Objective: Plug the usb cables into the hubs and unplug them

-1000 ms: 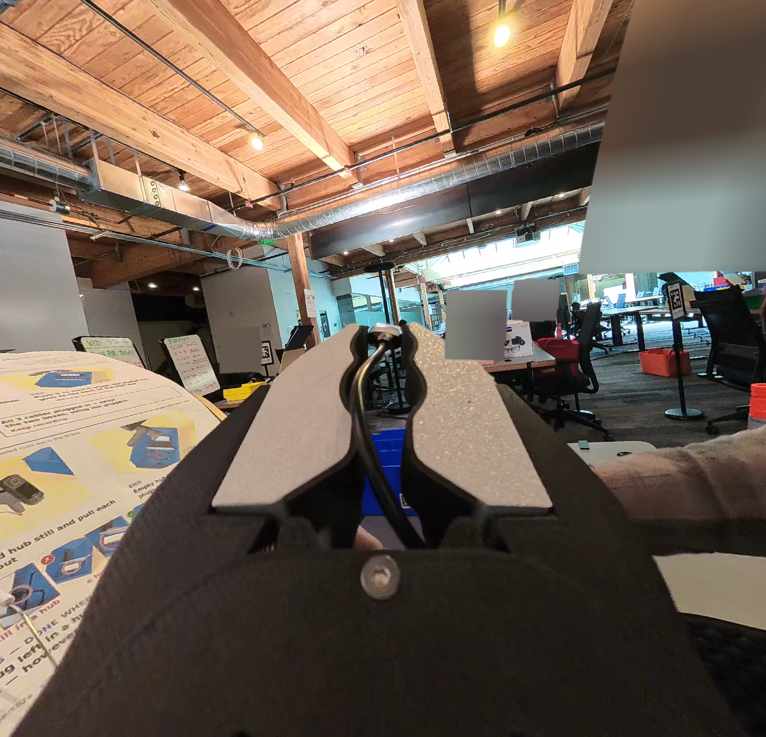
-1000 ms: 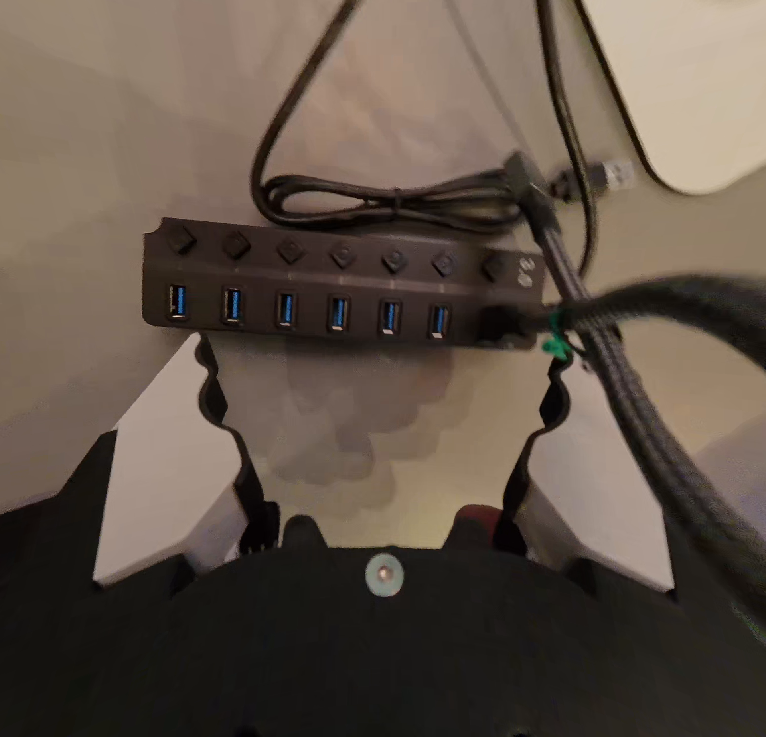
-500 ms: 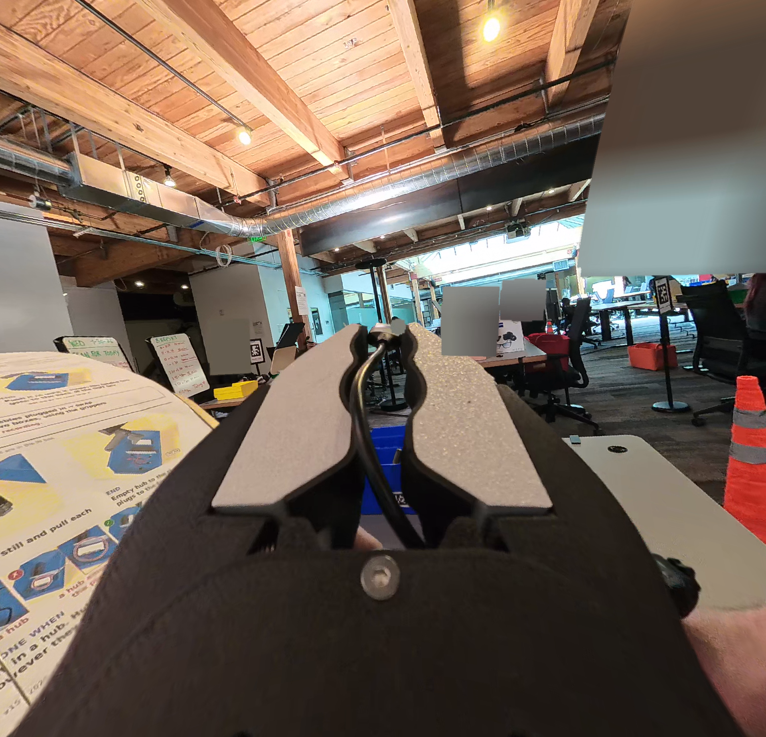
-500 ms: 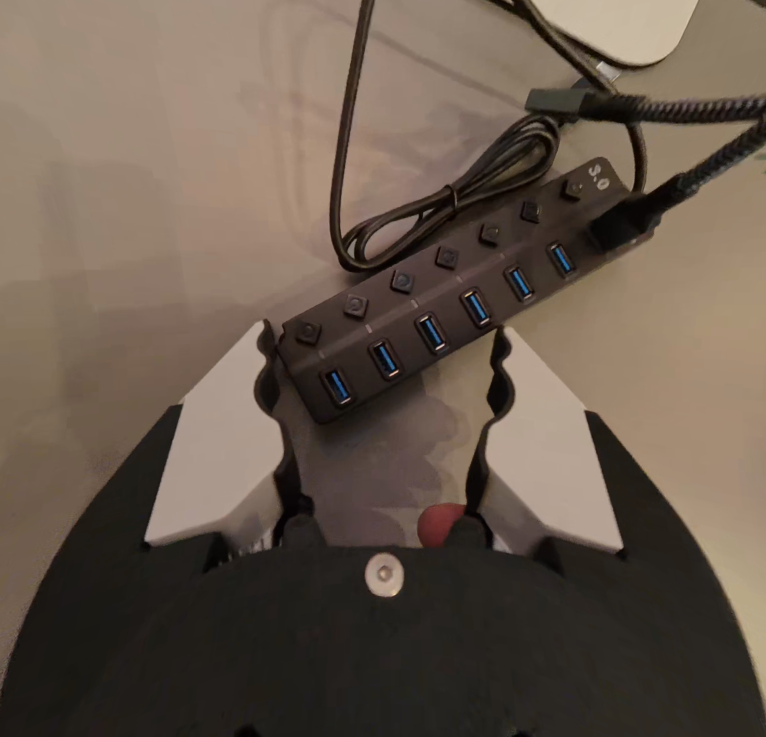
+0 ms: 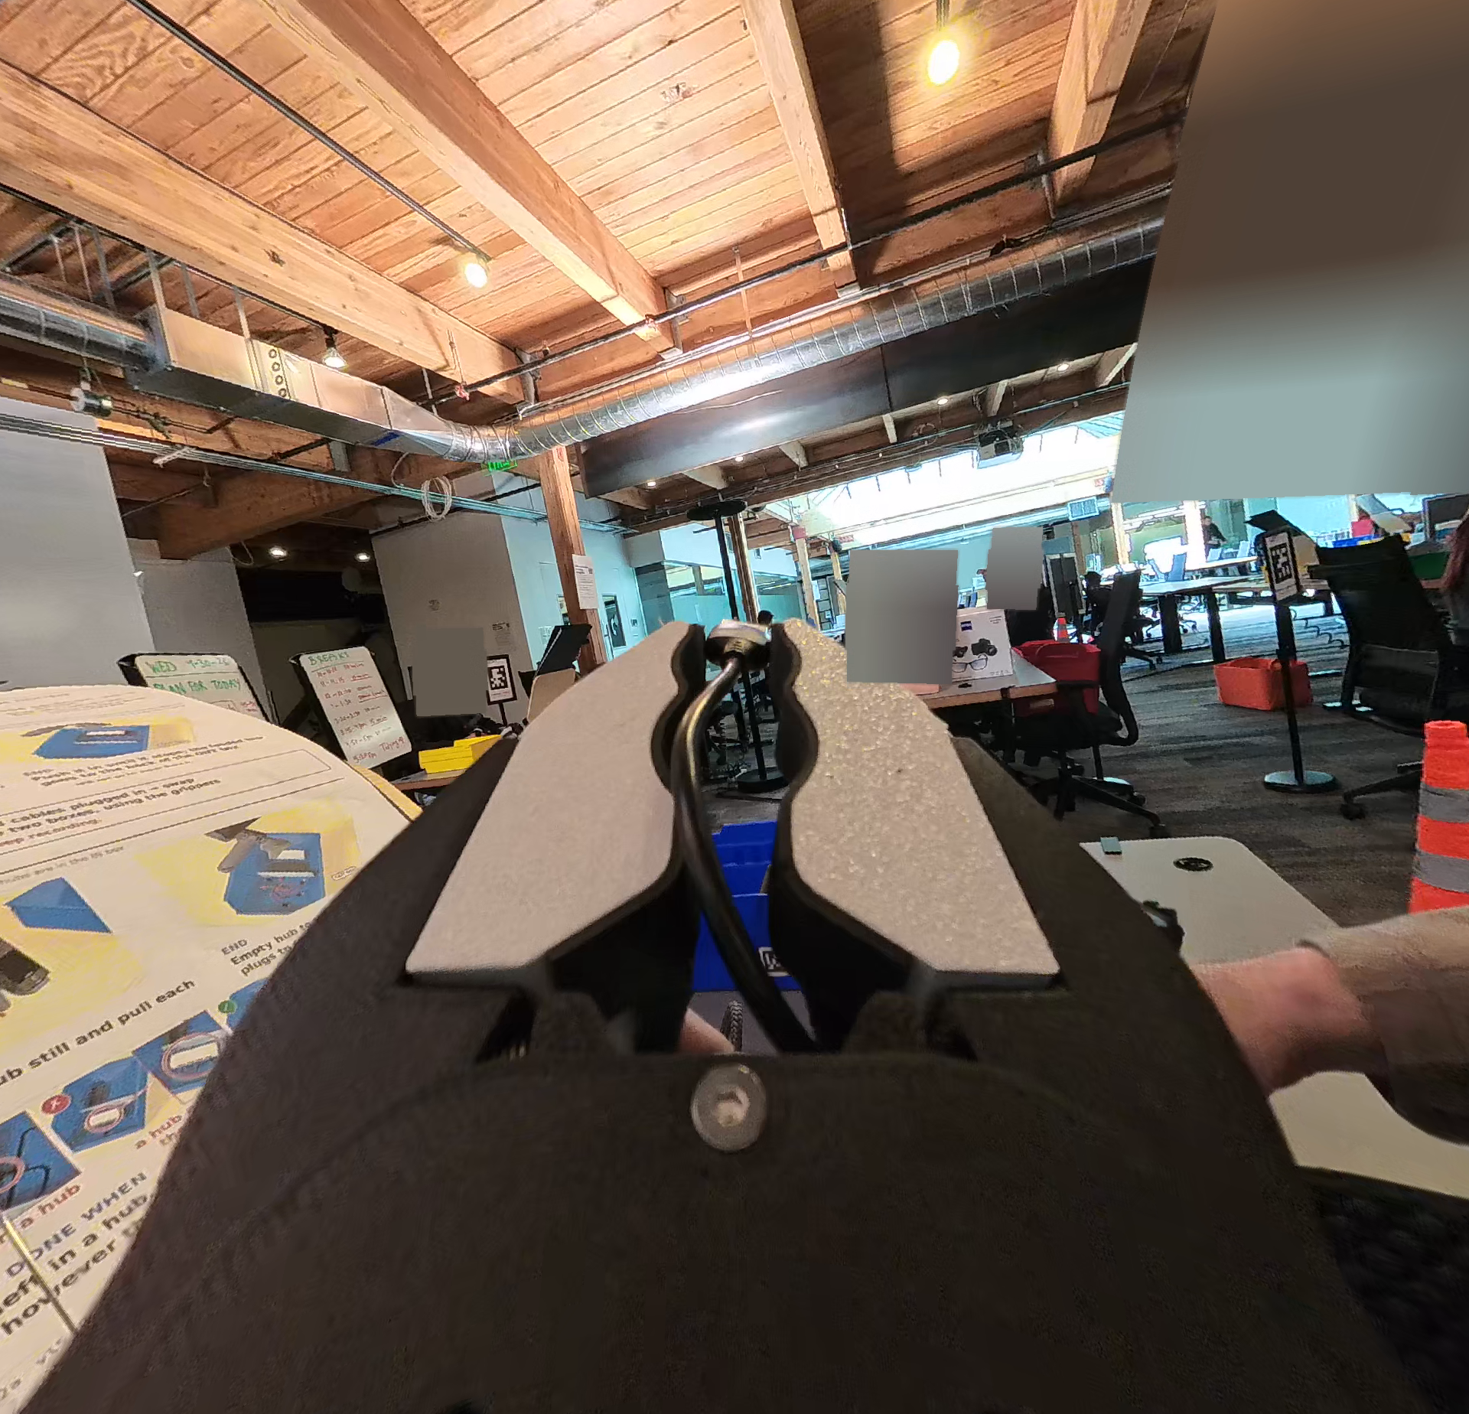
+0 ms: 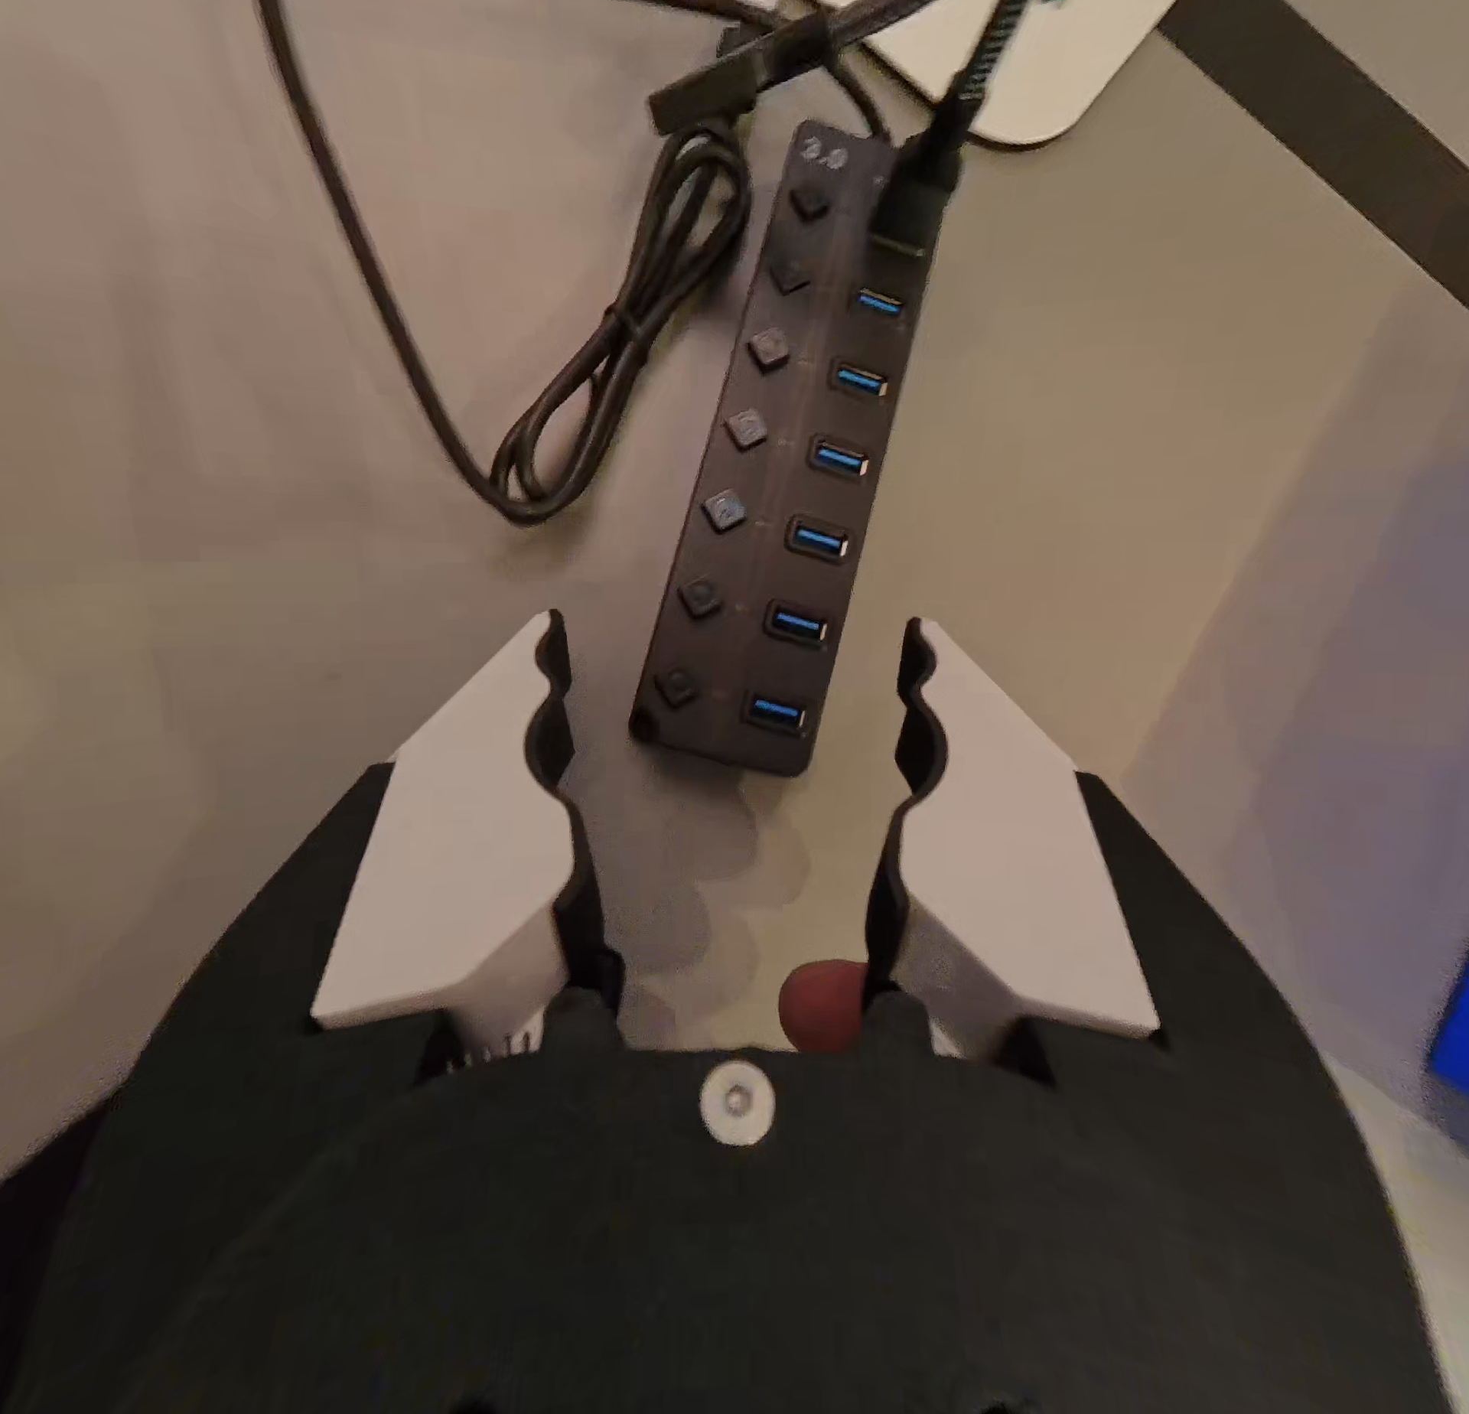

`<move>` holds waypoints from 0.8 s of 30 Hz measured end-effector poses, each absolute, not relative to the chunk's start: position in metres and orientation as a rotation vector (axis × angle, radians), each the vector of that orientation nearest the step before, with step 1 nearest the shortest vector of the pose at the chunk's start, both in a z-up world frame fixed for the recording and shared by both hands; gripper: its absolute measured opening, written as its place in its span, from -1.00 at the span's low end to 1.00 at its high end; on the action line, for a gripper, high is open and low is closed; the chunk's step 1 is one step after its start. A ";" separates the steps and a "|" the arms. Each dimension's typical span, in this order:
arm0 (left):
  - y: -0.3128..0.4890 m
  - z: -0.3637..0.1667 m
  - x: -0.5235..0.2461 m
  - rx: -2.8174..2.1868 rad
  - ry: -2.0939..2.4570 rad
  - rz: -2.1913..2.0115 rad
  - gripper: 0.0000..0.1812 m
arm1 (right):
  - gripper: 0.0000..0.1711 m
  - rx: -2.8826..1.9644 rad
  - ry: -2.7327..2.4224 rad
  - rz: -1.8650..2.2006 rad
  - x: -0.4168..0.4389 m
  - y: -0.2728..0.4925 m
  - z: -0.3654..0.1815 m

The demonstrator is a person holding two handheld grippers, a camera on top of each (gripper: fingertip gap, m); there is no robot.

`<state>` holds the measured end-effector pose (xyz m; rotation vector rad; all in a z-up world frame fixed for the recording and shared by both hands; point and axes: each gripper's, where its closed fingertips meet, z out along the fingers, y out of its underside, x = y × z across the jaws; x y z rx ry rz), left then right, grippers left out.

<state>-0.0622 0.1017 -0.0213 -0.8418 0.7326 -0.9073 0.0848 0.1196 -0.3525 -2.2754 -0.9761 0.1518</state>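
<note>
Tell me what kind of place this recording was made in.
Likely an open-plan office or lab in a converted industrial building: exposed timber ceiling beams, silver ductwork, rows of desks with office chairs, and an orange traffic cone.

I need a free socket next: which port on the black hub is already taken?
The farthest port on the hub, holding a braided cable's plug; the six nearer ones show empty blue.

Bare table (image 6: 199,342) left of hub (image 6: 795,454); coiled cable (image 6: 636,342) seemingly alongside.
</note>
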 end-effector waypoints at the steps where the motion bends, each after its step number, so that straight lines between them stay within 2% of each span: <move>1: 0.102 -0.022 -0.061 -0.846 0.734 -0.907 -0.83 | -0.05 -2.272 -0.933 0.158 0.085 0.123 -0.356; 6: 0.106 -0.028 -0.056 -0.863 0.742 -0.902 -0.83 | -0.17 -2.244 -0.810 0.254 0.078 0.129 -0.369; 8: 0.107 -0.030 -0.054 -0.870 0.745 -0.903 -0.83 | -0.36 -2.230 -0.790 0.310 0.075 0.128 -0.369; 24: 0.116 -0.044 -0.043 -0.914 0.767 -0.892 -0.83 | -0.40 -2.087 -0.792 0.250 0.081 0.137 -0.342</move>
